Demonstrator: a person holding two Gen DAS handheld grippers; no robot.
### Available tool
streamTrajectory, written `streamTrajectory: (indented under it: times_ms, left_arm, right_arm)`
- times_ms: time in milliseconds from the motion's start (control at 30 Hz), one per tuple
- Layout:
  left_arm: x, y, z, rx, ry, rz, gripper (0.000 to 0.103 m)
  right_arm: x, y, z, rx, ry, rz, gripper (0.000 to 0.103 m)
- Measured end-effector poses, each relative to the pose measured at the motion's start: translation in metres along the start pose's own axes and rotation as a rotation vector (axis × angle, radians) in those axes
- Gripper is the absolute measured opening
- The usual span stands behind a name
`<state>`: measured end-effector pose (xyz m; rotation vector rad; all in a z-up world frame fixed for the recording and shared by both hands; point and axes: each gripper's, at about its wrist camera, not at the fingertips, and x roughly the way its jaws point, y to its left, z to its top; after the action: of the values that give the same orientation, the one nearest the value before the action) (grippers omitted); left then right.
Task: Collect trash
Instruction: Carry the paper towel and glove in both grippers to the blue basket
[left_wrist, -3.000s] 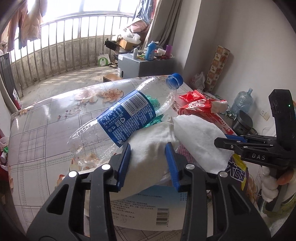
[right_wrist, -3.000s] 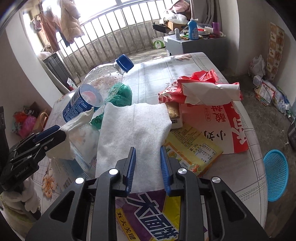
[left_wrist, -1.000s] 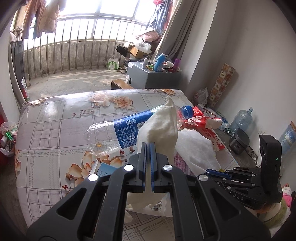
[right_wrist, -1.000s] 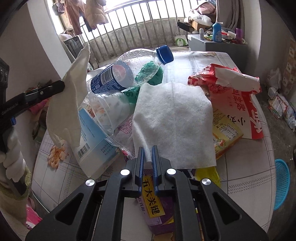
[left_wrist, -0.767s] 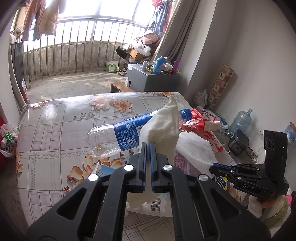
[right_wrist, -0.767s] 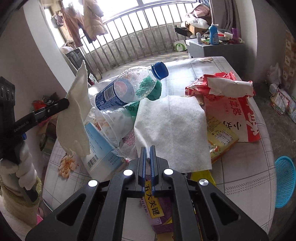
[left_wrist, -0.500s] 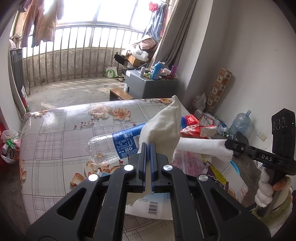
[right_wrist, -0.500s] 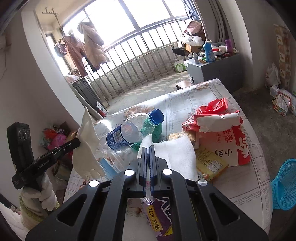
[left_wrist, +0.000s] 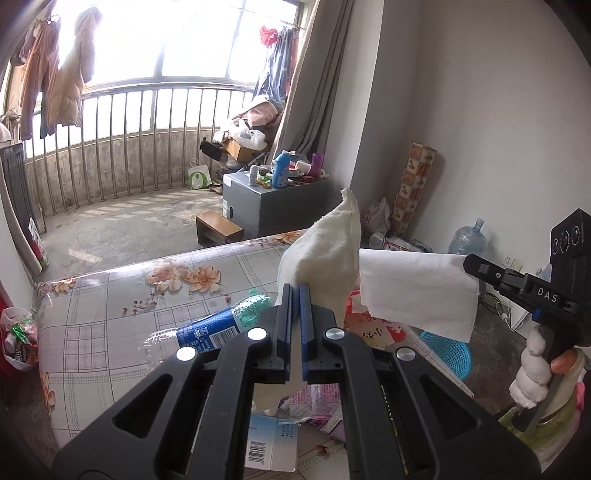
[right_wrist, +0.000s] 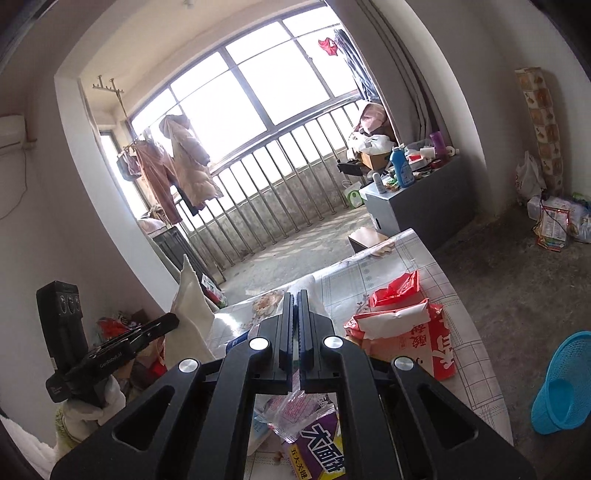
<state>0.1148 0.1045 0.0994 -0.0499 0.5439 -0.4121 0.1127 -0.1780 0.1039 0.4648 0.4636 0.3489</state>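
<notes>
My left gripper (left_wrist: 295, 291) is shut on a crumpled white tissue (left_wrist: 325, 247), held up above the table; it also shows in the right wrist view (right_wrist: 190, 314). My right gripper (right_wrist: 295, 299) is shut on a flat white paper towel (left_wrist: 417, 291), which hangs from it high over the table's right side. In the right wrist view only a sliver of the towel (right_wrist: 310, 295) shows behind the fingers. An empty plastic bottle with a blue label (left_wrist: 207, 330) lies on the table below. Red snack bags (right_wrist: 402, 328) and a purple-yellow wrapper (right_wrist: 317, 450) lie on the table.
A flower-patterned table (left_wrist: 110, 306) holds the litter. A blue mesh basket (right_wrist: 561, 384) stands on the floor to the right, also in the left wrist view (left_wrist: 447, 354). A grey cabinet with bottles (left_wrist: 269, 199) stands beyond the table. A white carton with a barcode (left_wrist: 273, 443) lies near me.
Both grippers closed on their tissue and towel and then rose well above the table. The towel has left the pile and now hangs in the air.
</notes>
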Motion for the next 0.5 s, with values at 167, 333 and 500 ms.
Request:
streamTrajectory:
  times_ms: [167,333,500]
  left_arm:
    - [0.014,-0.039,0.017,0.052,-0.004,-0.053,0.002]
    - [0.037,-0.086,0.031,0.117,0.006,-0.122,0.002]
    - [0.069,-0.139,0.041,0.177,0.037,-0.220,0.002]
  right_arm:
    - [-0.029,-0.024,0.007,0.038,-0.059,-0.025,0.002]
    - [-0.057,-0.054,0.011,0.079,-0.115,-0.072,0.002]
    - [-0.090,-0.091,0.012,0.130,-0.168,-0.137,0.002]
